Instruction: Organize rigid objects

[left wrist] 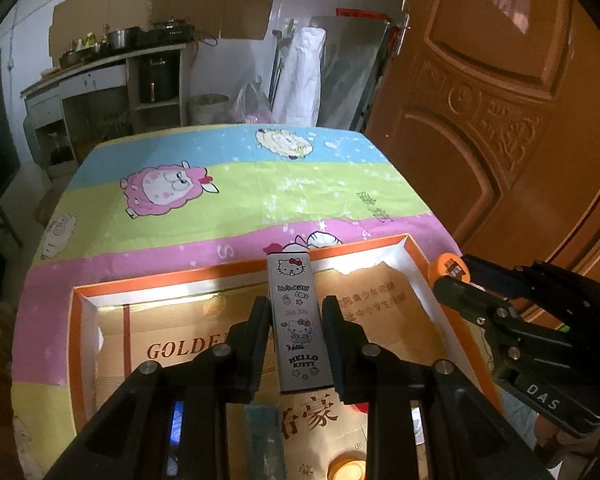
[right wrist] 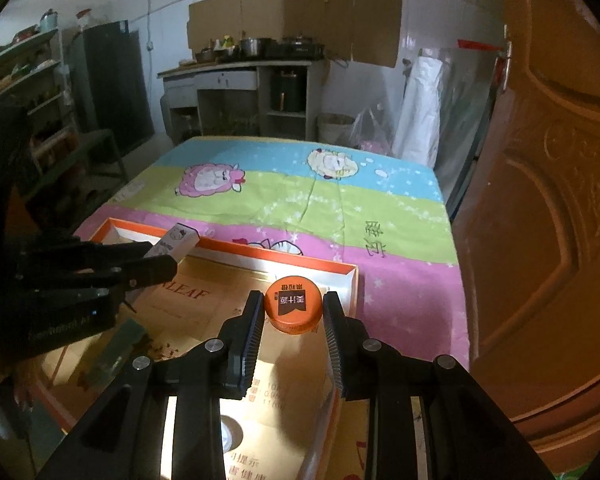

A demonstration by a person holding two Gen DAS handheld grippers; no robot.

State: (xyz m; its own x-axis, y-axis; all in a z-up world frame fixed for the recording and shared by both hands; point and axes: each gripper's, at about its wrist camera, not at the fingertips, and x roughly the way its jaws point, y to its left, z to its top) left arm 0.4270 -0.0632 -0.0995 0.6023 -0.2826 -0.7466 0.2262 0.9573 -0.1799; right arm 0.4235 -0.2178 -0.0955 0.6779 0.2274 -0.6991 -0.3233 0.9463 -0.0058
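My left gripper [left wrist: 295, 312] is shut on a long white Hello Kitty box [left wrist: 297, 320], held lengthwise between its fingers above the orange-rimmed tray [left wrist: 168, 278]. My right gripper [right wrist: 294, 310] is shut on an orange bottle cap [right wrist: 294, 309] with black print, hovering over the tray's far right corner [right wrist: 352, 280]. In the right wrist view the left gripper [right wrist: 172, 256] shows at the left with the white box [right wrist: 178, 240] sticking out of it. In the left wrist view the right gripper [left wrist: 446, 280] comes in from the right with the orange cap [left wrist: 450, 267].
The tray holds golden cartons with print [left wrist: 172, 350], a greenish flat piece [right wrist: 116, 354] and a round lit item [left wrist: 348, 470]. It rests on a table under a cartoon-sheep cloth [left wrist: 236, 184]. A brown door [left wrist: 500, 100] stands close on the right. A kitchen counter [right wrist: 240, 68] lies beyond.
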